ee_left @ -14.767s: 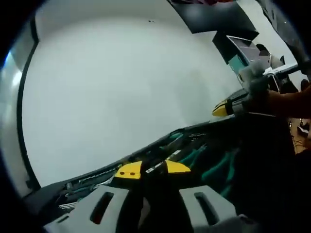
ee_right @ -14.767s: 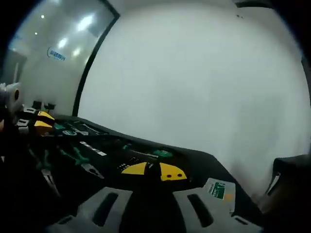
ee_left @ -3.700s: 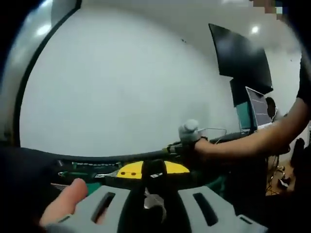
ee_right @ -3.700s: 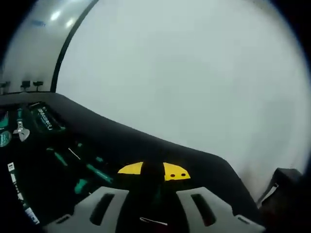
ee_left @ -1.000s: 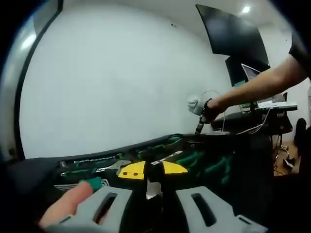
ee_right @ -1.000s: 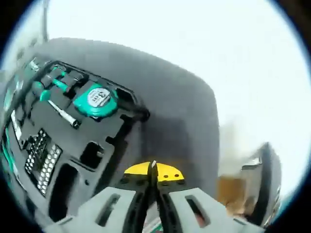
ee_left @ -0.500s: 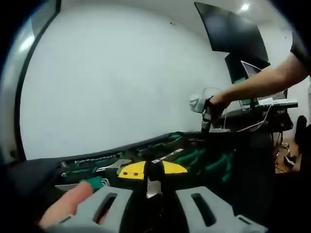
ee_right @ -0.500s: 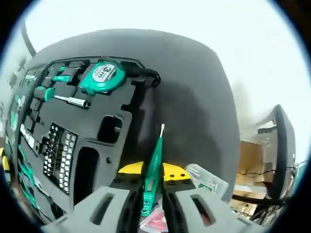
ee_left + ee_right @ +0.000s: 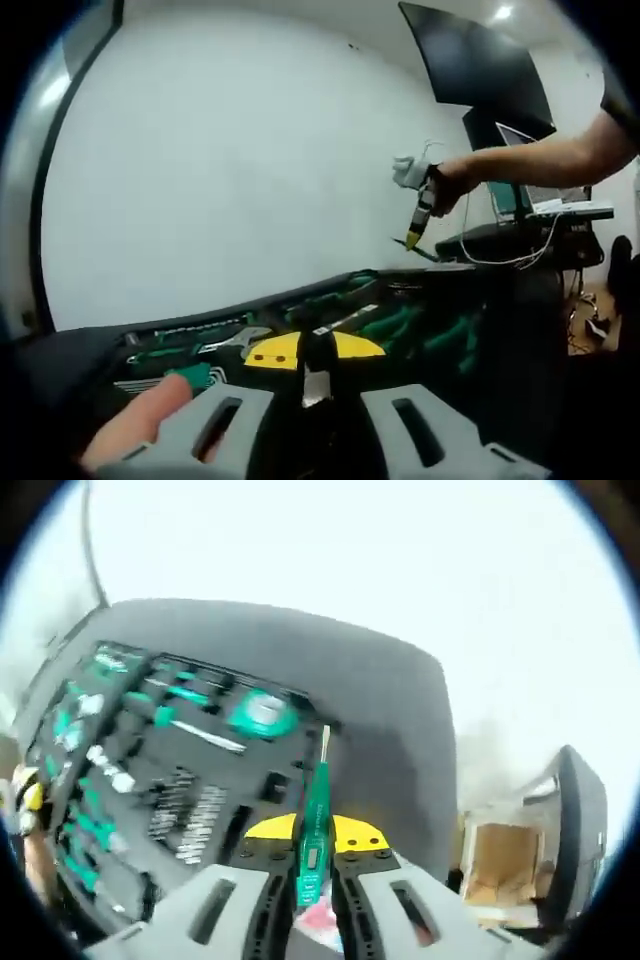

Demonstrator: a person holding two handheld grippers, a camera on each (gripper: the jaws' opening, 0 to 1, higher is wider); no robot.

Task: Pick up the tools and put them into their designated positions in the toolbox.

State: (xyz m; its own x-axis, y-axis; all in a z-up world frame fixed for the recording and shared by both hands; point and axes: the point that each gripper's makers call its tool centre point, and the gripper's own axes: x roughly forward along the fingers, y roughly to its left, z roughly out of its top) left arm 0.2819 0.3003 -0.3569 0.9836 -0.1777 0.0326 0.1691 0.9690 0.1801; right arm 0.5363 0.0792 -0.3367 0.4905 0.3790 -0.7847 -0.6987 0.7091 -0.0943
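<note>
While above toolbox, right gripper clamps green tester pen.

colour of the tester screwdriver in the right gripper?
Green handle, silver metal tip. The tester screwdriver shows best in the right gripper view, clamped in the right gripper.

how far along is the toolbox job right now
Mostly done, it seems: the toolbox tray already holds a tape measure, a bit set and green-handled tools. In hand: the right gripper is shut on a green screwdriver, lifted above the tray. Left: seating it in a slot. The left gripper grips something small and unclear.
</note>
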